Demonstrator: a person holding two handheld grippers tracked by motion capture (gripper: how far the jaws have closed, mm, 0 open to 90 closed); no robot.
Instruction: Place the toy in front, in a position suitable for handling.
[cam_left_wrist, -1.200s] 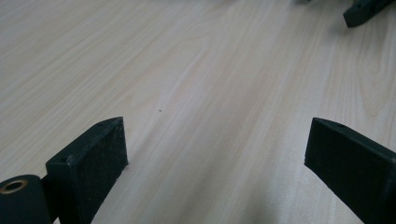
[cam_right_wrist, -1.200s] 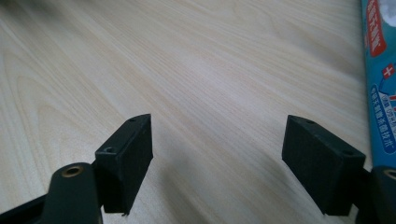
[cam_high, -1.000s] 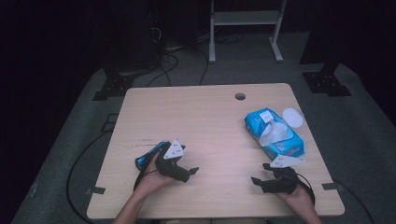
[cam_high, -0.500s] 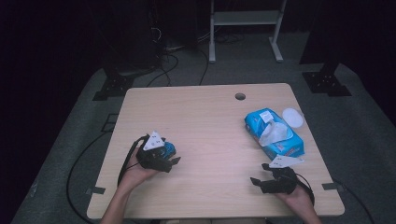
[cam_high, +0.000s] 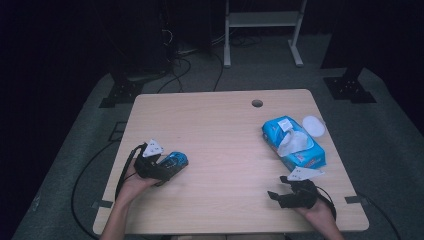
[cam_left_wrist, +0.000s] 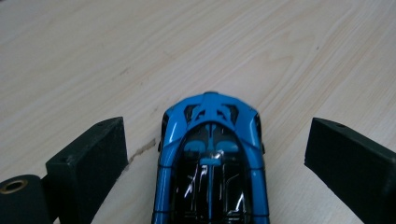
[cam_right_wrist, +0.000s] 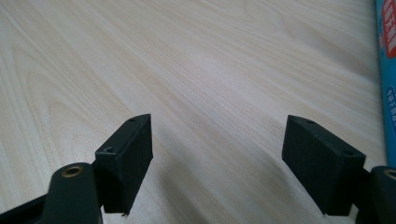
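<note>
**Near edge: both tongs low on tabletop, blue toy car between left pair**

Nearest the person, bottom right of the high view, the right tongs (cam_high: 278, 196) sit in the right hand (cam_high: 316, 212) just above the tabletop (cam_high: 225, 140), pointing left. Right gripper view: jaws spread wide, nothing btwn them, bare wood grain beneath; edge of a blue pack at far right of that view.

A bit farther in, on the left side, the left hand (cam_high: 131, 182) holds the left tongs (cam_high: 170, 167), pointing right w/ grey three-cornered plate on top. A blue toy car (cam_left_wrist: 212, 158) w/ black roof panels lies on the wood btwn the jaws. Left gripper view: jaws wide apart, a clear gap of wood each side of the car, so not clamped. Car points away from the camera along the jaws. In the high view its blue body pokes out past the tongs' tips.

Farther back on the right: blue wet-wipes pack (cam_high: 294, 144), lying flat, a white wipe sticking up from its opening. Round white lid (cam_high: 313, 125) just beside its far right corner.

Far edge, centre-right: small round cable hole (cam_high: 257, 103). Beyond the tabletop: grey carpet, black cables, white frame legs.
</note>
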